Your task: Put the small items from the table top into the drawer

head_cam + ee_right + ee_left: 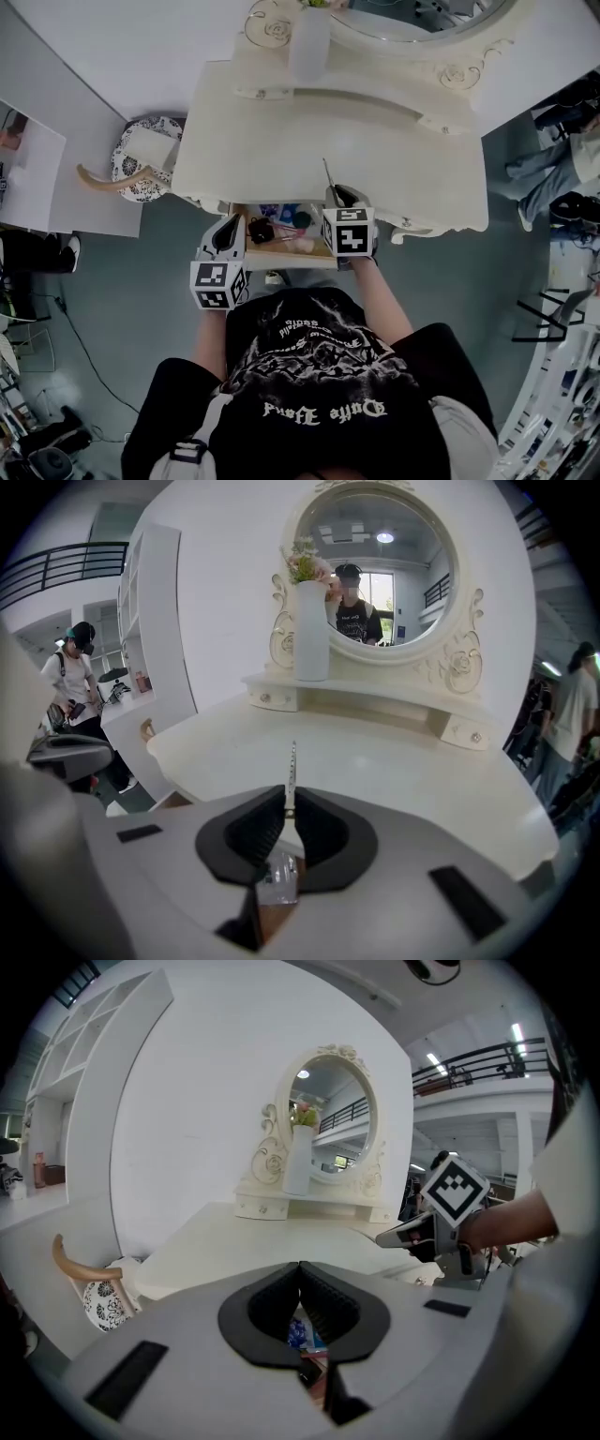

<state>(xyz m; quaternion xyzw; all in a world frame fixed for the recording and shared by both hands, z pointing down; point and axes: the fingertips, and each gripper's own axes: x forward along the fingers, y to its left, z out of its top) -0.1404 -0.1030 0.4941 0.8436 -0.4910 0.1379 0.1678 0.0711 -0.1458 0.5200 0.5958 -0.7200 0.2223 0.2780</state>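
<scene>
Seen from above, a person stood at a white vanity desk [328, 141] with a gripper in each hand. At far left, beside the desk, stood a chair [141, 173] with a patterned cushion. Next came the left gripper [228, 236], just beside the left wall of the open drawer [291, 262]. Its own view showed its jaws pressed together at the tips with nothing between them, so it seemed parked out of the way while the other hand worked. The drawer was pulled out from under the desk's front edge toward the person, and a cluster of small items [277, 225] already lay inside. To the right, the right gripper [342, 197] sat over the desk's front edge, near the drawer's right corner. Its jaws pinched the lower end of a thin flat strip [328, 176], perhaps a nail file, which stuck up and away past the fingertips. Gripping it by one end probably kept the long, narrow piece steady for the carry. It looked close to being lowered into the drawer but had not yet been released. Behind, at the desk's back edge, a tall white vase [309, 42] stood before an oval mirror [422, 19].
</scene>
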